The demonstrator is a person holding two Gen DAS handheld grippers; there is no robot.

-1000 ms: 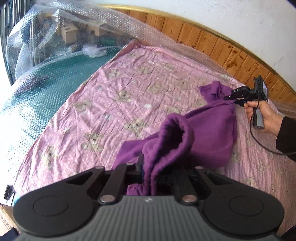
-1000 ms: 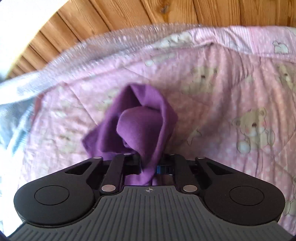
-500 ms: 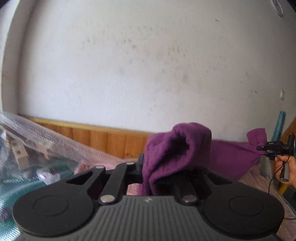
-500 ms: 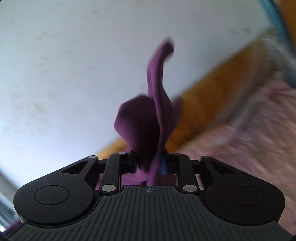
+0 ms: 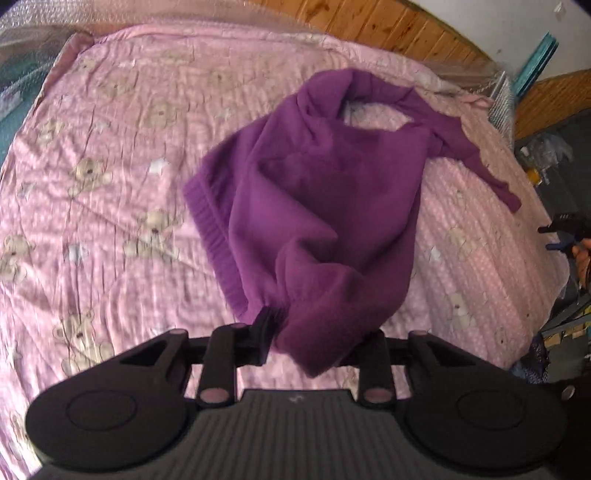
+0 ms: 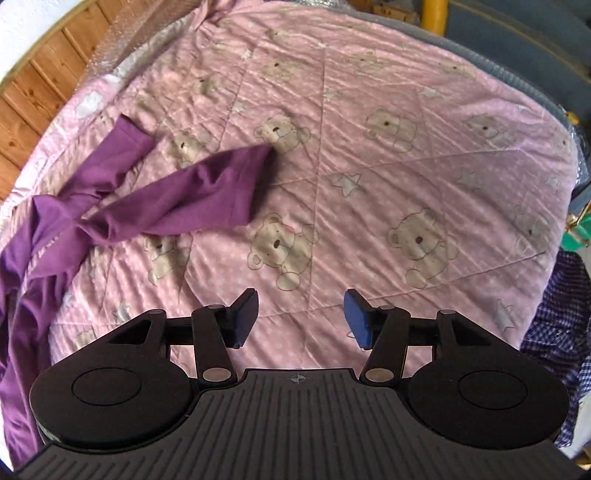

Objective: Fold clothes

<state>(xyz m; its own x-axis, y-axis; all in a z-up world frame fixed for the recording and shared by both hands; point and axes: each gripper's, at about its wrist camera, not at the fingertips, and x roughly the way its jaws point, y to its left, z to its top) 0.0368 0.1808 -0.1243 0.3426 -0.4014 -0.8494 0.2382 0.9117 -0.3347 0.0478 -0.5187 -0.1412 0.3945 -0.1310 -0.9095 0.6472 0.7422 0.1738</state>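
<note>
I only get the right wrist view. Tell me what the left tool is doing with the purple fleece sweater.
Observer: The left tool is shut on a bunched fold of the purple fleece sweater.
Operator: Report how the body lies.
Observer: Crumpled on the pink teddy-bear quilt, neck opening toward the wooden wall panelling.
Operator: Locate the hem.
Observer: The ribbed hem runs along the body's left edge, down to the left tool.

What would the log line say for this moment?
step: lay out sweater | left hand-held gripper: shut on sweater | right hand-held gripper: open, empty | sleeve: on quilt
</note>
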